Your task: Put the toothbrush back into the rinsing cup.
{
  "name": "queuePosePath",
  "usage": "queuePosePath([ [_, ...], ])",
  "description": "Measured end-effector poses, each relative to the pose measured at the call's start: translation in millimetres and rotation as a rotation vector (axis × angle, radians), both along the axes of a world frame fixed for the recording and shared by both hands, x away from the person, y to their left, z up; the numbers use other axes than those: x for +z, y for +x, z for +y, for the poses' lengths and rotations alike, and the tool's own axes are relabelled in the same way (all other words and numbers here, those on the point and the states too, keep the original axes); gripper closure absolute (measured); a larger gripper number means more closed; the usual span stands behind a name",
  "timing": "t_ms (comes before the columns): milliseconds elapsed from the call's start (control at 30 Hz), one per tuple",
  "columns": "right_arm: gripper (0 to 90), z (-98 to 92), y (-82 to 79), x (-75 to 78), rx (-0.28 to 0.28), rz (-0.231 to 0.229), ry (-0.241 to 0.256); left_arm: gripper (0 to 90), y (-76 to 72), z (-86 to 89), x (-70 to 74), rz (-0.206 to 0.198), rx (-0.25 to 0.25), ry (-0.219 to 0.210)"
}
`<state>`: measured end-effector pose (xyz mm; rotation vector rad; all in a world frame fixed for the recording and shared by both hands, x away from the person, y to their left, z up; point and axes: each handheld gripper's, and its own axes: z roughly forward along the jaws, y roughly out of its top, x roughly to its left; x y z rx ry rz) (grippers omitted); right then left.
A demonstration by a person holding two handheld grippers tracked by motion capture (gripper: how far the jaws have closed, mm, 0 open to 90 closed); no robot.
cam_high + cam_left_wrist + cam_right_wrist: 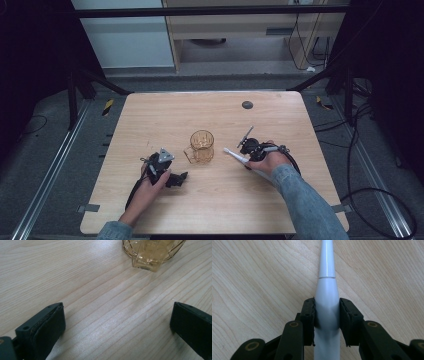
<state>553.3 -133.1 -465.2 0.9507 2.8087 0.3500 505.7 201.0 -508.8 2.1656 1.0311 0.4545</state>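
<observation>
right gripper view has your right gripper [327, 315] clamped on the slim white plastic toothbrush handle [326, 290]; keep it level toward the amber glass mug [202, 146] at table centre; left gripper [117, 322] gapes wide, empty.

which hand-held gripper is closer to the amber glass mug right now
Left, narrowly. The left hand-held gripper sits open below-left of the amber glass mug, on its handle side. The right hand-held gripper is off to the mug's right, shut on a white toothbrush-like tool whose tip points toward it.
</observation>
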Motion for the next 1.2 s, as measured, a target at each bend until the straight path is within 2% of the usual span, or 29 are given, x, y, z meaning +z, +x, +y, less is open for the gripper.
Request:
queuePosePath([
  [267,66.7,0.6,-1.4,1.4,-0.017,0.007,0.007,0.0,0.0,0.0,0.0,0.000,0.000,0.000],
  [500,66.9,-2.1,-2.4,5.9,-0.018,-0.014,0.020,0.0,0.0,0.0,0.0,0.000,0.000,0.000],
  [800,67.0,-8.0,-3.2,18.8,-0.034,-0.034,0.051,0.0,0.0,0.0,0.0,0.000,0.000,0.000],
  [1200,67.0,-15.6,-1.2,36.9,-0.069,-0.086,0.099,0.0,0.0,0.0,0.0,0.000,0.000,0.000],
])
